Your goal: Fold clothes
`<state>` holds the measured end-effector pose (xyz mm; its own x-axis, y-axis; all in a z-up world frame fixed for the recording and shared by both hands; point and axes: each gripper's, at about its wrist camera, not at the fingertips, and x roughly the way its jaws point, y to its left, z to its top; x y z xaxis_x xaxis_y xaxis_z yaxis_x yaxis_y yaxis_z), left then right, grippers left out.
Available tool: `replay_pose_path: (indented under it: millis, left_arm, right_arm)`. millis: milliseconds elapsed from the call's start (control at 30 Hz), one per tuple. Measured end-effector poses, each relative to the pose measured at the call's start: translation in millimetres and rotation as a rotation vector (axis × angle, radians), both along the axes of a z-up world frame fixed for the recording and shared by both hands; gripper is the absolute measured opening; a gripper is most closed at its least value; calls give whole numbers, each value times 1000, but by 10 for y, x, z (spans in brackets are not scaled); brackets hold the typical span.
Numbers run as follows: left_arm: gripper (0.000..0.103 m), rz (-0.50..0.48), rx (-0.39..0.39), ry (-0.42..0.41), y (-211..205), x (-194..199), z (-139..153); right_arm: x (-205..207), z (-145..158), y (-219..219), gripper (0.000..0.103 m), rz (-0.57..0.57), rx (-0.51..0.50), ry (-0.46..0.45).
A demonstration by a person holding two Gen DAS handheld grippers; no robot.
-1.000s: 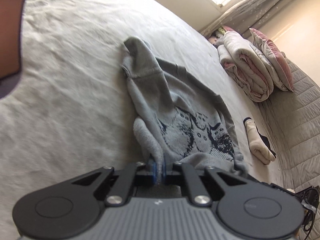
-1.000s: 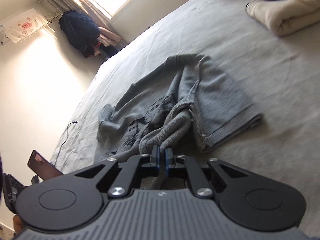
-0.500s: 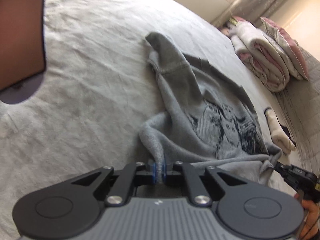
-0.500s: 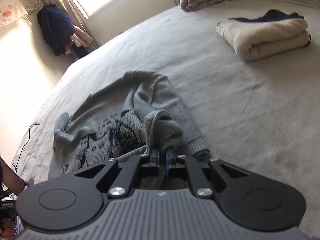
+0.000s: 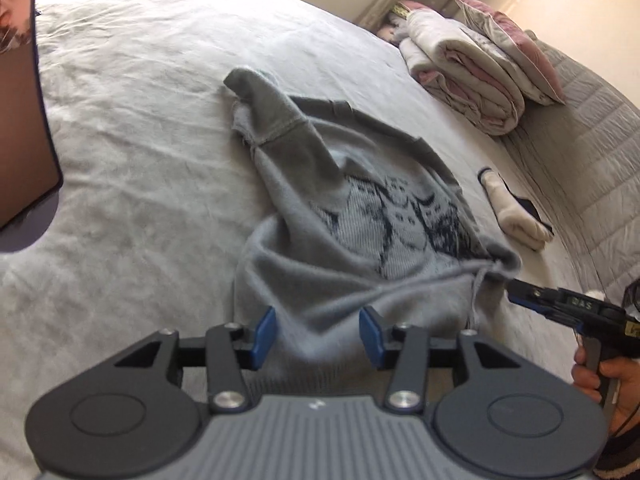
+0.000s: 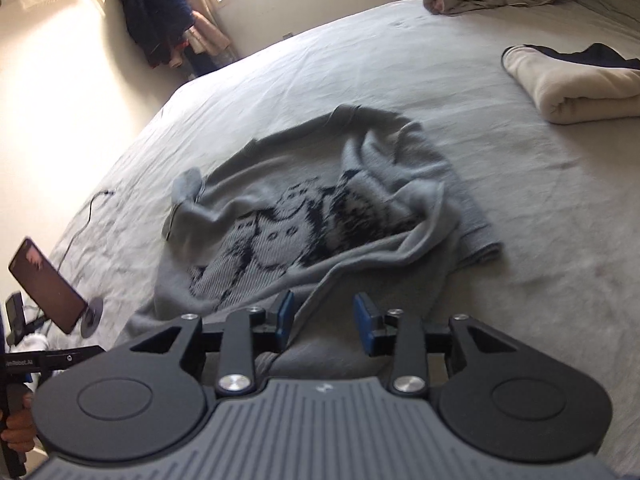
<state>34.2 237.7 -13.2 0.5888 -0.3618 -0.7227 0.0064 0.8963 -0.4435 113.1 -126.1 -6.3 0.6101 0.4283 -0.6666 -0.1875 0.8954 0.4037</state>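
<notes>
A grey sweater (image 5: 360, 220) with a dark animal pattern lies crumpled on the bed, its hem nearest to me. My left gripper (image 5: 317, 332) is opening over the hem's left part; the cloth lies slack between the blue pads (image 5: 264, 336) and they do not press it. My right gripper (image 6: 325, 320) is opening too, with a loose fold of the sweater (image 6: 320, 216) running between its fingers. In the left wrist view the right gripper (image 5: 516, 296) sits at the sweater's right corner, held by a hand (image 5: 600, 372).
A folded cream garment (image 6: 580, 88) lies to the right of the sweater. Stacked quilts and a pillow (image 5: 464, 76) sit at the bed's head. A phone on a stand (image 6: 44, 284) and a cable (image 6: 88, 216) are at the left. The grey sheet (image 5: 140, 160) spreads around.
Both grippers were shut on the sweater's hem and lifting it. Their jaws have now parted, and the hem has dropped and spread flatter on the bed.
</notes>
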Motion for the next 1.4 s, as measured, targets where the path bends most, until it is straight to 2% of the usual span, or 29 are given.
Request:
replay_pose_path:
  millis: [233, 267, 300, 333, 367, 433, 467, 500, 567, 700, 767, 933, 1033, 1167, 1333, 1400]
  left_arm:
    - [53, 23, 4, 19, 126, -318, -267]
    - [53, 26, 12, 3, 112, -345, -294]
    - [54, 27, 23, -14, 90, -363, -316]
    - [54, 31, 41, -35, 55, -376, -333]
    - [53, 34, 64, -57, 9, -382, -340]
    - [51, 37, 110, -99, -87, -390, -347]
    - [41, 40, 124, -114, -125, -395, -344]
    - [26, 44, 134, -126, -157, -399, -336]
    - [12, 71, 126, -159, -185, -442, -273]
    - [8, 107, 112, -219, -230, -573, -67]
    - [8, 109, 72, -226, -222, -648, 49]
    - [8, 99, -90, -162, -94, -740, 272]
    - [8, 100, -158, -96, -15, -654, 259]
    - [9, 121, -113, -27, -24, -427, 62]
    - [10, 145, -12, -9, -113, -121, -186]
    - [10, 157, -35, 5, -82, -24, -274]
  right_arm:
    - [-67, -328, 318, 38, -38, -32, 63]
    - [-76, -372, 354, 33, -43, -39, 68]
    - [-88, -386, 345, 15, -43, -50, 57]
    - [-100, -399, 336, 9, -44, -61, 46]
    - [-112, -412, 326, 4, -45, -71, 36]
    - [-157, -358, 194, 2, -54, -45, 37]
    - [-179, -331, 127, 2, -58, -33, 37]
    - [-208, -294, 40, 2, -65, -21, 37]
    - [-280, -204, -146, 2, -78, -2, 30]
    - [-460, -44, -540, 2, -125, 9, 0]
    - [-551, 2, -728, 2, -150, 31, 2]
    - [-706, 69, -1110, 2, -195, 85, 29]
    - [-688, 50, -1282, 2, -215, 97, 43]
    - [-548, -89, -1353, 2, -230, 88, 66]
    - [-267, -323, -1304, 2, -232, 20, 75]
    - [-166, -414, -1310, 3, -240, 23, 88]
